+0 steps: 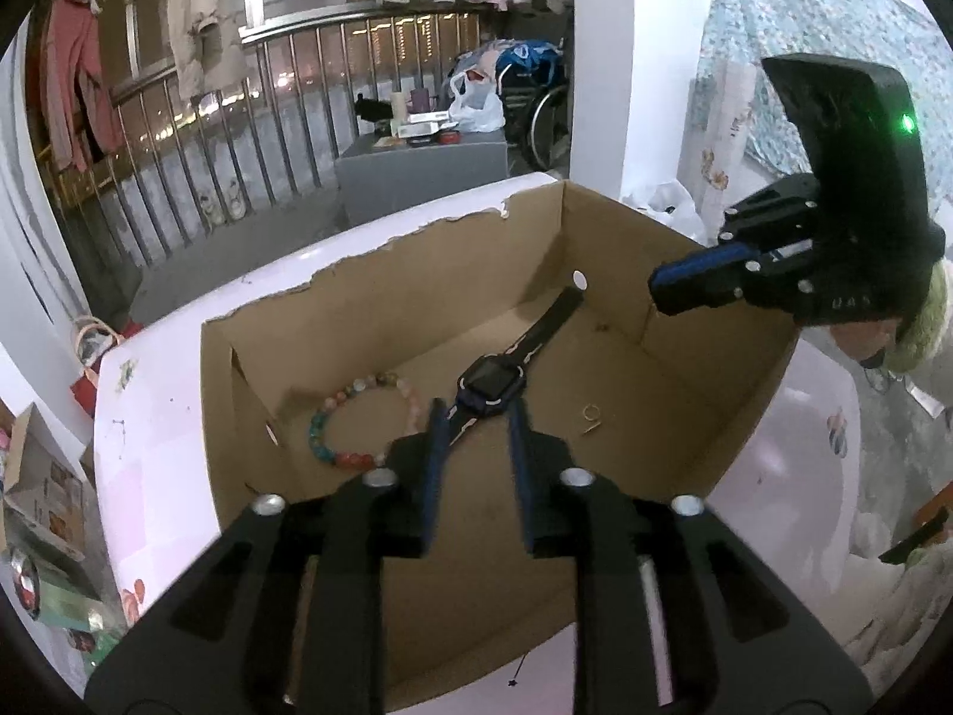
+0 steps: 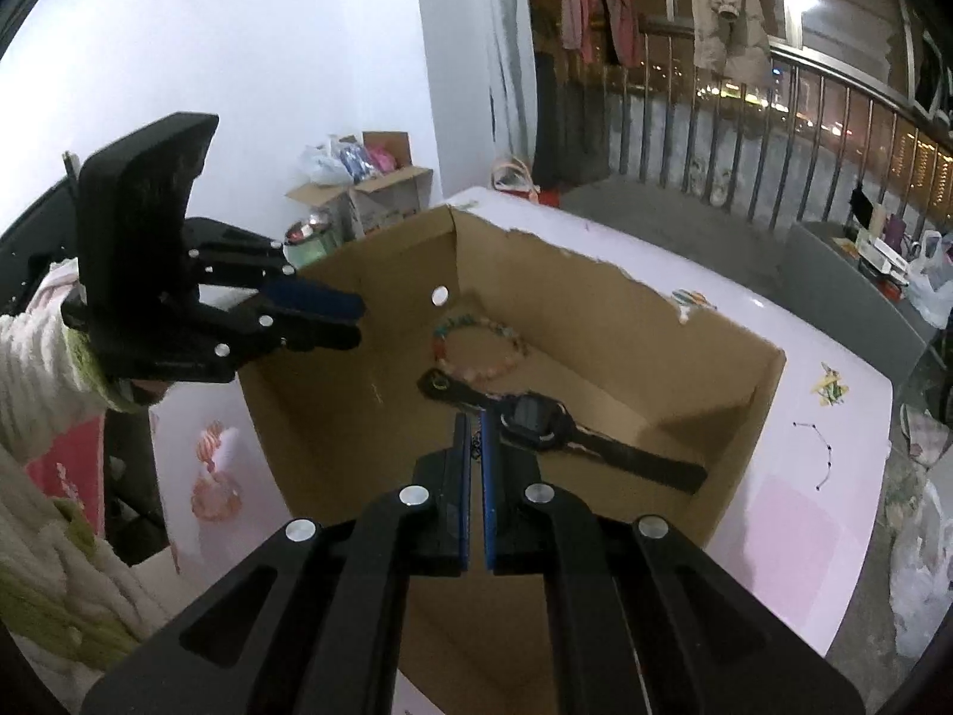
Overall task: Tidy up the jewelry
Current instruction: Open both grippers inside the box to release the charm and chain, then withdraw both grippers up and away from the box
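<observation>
Near end of the watch [image 1: 489, 388] strap hidden behind the left gripper [image 1: 476, 411] fingers. Near floor and near wall of the cardboard box [image 1: 685, 405] covered by gripper bodies in both views. Tiny gold piece [image 1: 591, 417] on the box floor too small to identify. Small dark item between the right gripper [image 2: 475, 424] fingertips mostly hidden, can't identify. Bead bracelet [image 2: 479, 348] blurred.

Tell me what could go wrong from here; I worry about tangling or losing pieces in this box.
1. The left gripper hangs open over the watch. The bead bracelet lies close beside the strap, so closing off-centre might drag the beads along.
2. A tiny gold piece lies loose on the box floor right of the watch. Sliding the watch could knock it into a corner.
3. The right gripper hovers near the cardboard box wall and may bump it.
</observation>
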Motion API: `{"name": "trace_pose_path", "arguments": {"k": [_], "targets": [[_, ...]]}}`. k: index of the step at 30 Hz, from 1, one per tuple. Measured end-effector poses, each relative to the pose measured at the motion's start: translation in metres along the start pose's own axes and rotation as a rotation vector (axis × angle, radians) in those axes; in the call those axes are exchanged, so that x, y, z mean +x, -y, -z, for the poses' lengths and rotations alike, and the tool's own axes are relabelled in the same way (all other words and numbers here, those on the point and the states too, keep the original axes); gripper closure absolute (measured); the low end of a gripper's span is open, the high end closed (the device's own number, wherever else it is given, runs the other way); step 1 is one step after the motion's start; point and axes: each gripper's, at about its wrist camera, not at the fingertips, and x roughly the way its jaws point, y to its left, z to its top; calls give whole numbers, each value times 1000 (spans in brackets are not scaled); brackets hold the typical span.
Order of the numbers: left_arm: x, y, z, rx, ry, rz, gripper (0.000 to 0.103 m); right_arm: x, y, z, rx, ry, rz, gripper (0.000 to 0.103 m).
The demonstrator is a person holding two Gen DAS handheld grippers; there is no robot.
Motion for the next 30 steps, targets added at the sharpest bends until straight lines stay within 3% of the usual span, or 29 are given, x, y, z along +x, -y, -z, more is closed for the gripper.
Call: {"name": "trace_pose_path", "arguments": {"k": [3, 8, 13, 23, 30], "targets": [[1, 1, -1, -1, 0, -4, 64, 1, 1, 2, 11, -17, 19, 91], [-3, 6, -3, 13, 12, -8, 48, -8, -3, 3, 6, 10, 36, 51], [-12, 12, -4, 21, 35, -32, 36, -22, -10, 1, 7, 49, 50, 31], [-60, 33, 5, 38, 107, -103, 24, -68, -39, 4, 43, 161, 35, 12], [-97, 58, 30, 54, 137, -135, 19, -93, -75, 22, 52, 218, 67, 6]]}}
